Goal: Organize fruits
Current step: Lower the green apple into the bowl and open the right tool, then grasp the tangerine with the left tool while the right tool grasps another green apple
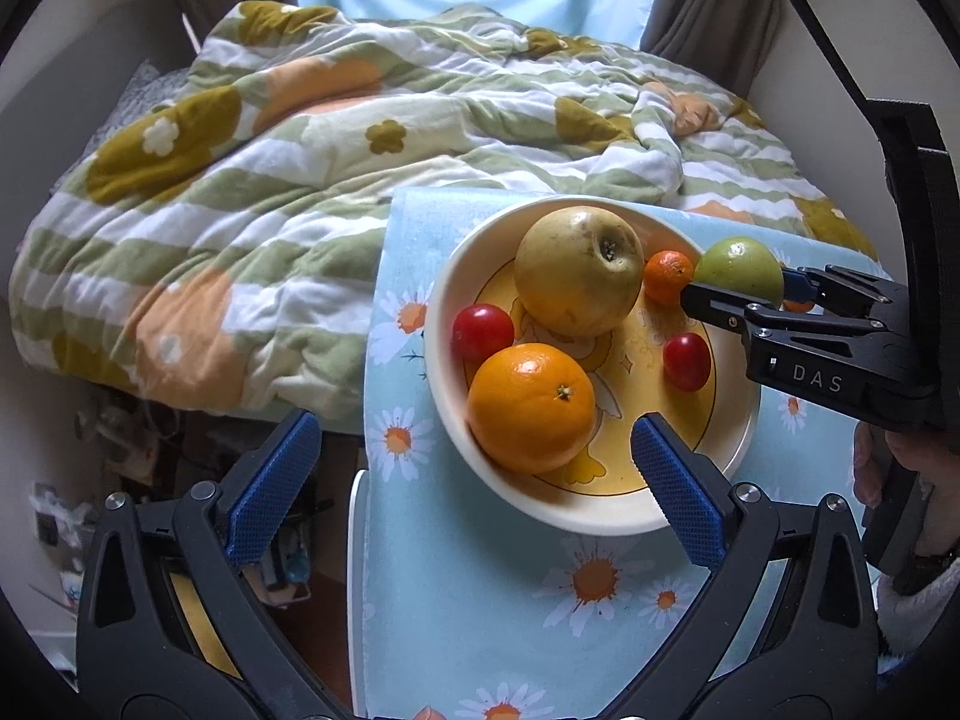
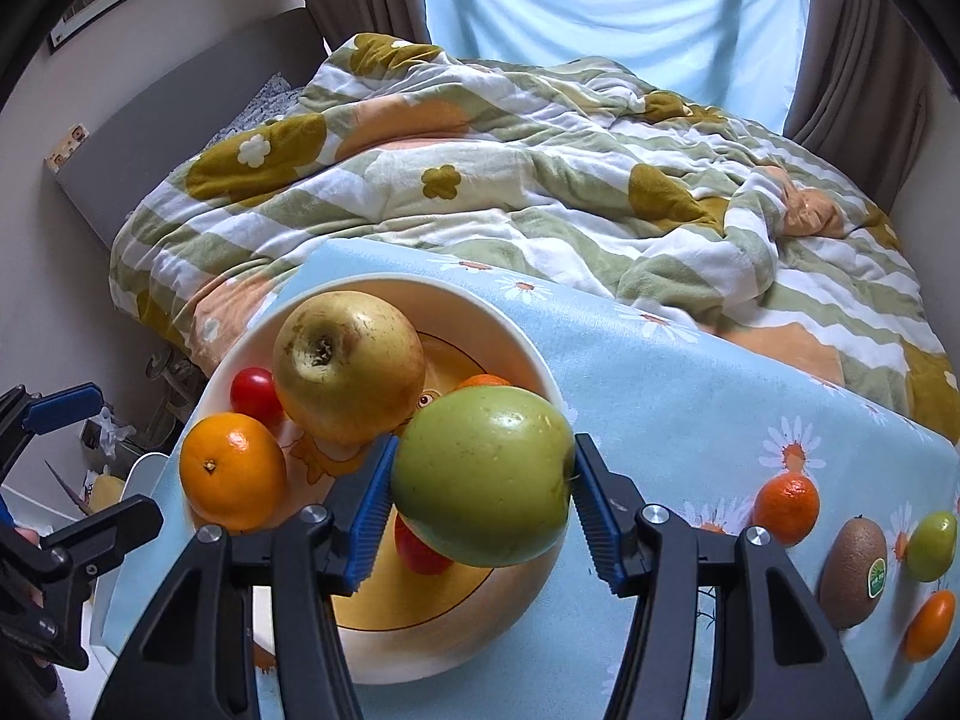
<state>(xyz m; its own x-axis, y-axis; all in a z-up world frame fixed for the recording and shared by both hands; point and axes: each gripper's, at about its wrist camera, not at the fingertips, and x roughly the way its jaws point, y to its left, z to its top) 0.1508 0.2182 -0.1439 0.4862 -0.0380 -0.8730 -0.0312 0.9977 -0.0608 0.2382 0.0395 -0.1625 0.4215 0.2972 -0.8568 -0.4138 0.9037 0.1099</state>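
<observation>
A cream bowl [image 1: 447, 324] [image 2: 528, 594] sits on a daisy tablecloth. It holds a yellow apple [image 1: 579, 270] [image 2: 348, 366], a large orange [image 1: 531, 408] [image 2: 233, 471], a small mandarin [image 1: 667, 276], and two red tomatoes [image 1: 482, 332] [image 1: 687, 361]. My right gripper [image 2: 483, 495] [image 1: 744, 291] is shut on a green apple [image 2: 483, 477] [image 1: 741, 267] and holds it over the bowl's right rim. My left gripper [image 1: 474, 480] is open and empty at the bowl's near-left side.
On the cloth to the right lie a mandarin [image 2: 786, 507], a kiwi [image 2: 852, 570], a small green fruit [image 2: 931, 546] and a small orange fruit [image 2: 930, 624]. A bed with a rumpled quilt [image 1: 300, 180] lies behind the table. Floor clutter [image 1: 120, 420] is at the left.
</observation>
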